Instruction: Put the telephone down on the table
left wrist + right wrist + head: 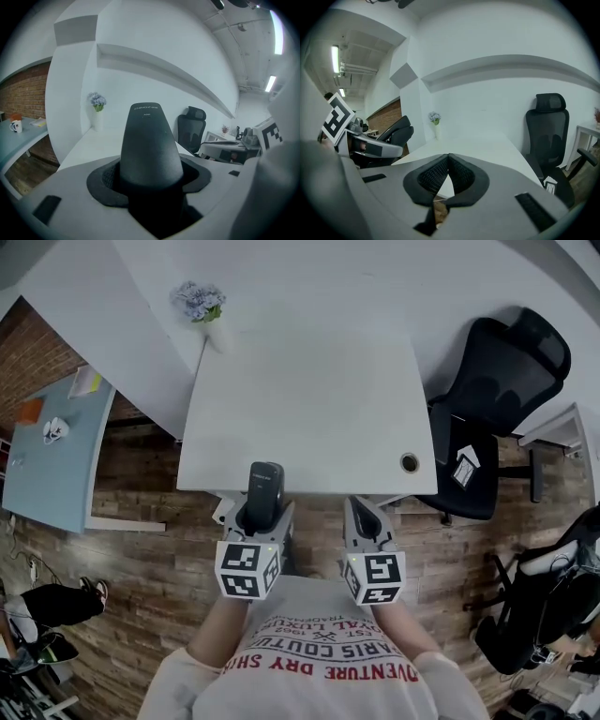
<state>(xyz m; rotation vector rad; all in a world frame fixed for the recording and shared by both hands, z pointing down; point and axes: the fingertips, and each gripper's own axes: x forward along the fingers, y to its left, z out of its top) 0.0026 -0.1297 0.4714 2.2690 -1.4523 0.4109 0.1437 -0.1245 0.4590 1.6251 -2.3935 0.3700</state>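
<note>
Shirt point(323, 662) at near edge, both forearms reaching forward, elbows tucked, grippers side by side just short of the near edge of the table point(309, 399).

Left gripper point(264, 512): fingers point(101, 180) spread wide and clamped on the lower end of the dark telephone point(150, 145). Handset filling the whole gap, narrow end poking out forward and up. Seen from the head view, far tip of the handset overlapping the near table edge, rest of it over the wood floor point(159, 549). No contact with the tabletop visible; height above it not readable.

Right gripper point(366, 521): fingers point(433, 176) closed tip to tip, nothing between them, parked just right of the left one, idle.

Step, by my read: carry phase, handset in grip, not yet set down.

Next move, probably:
- Push Left gripper forward over bare tabletop, well short of the flower vase point(202, 306) at far left.
- Tip wrist down first, handset pointing up along the fingers.
- Lower until handset rests on the table, then spread fingers and back out toward the near side.

Plenty of free surface. Worth steering off the cable hole point(409, 462) at near right.
</note>
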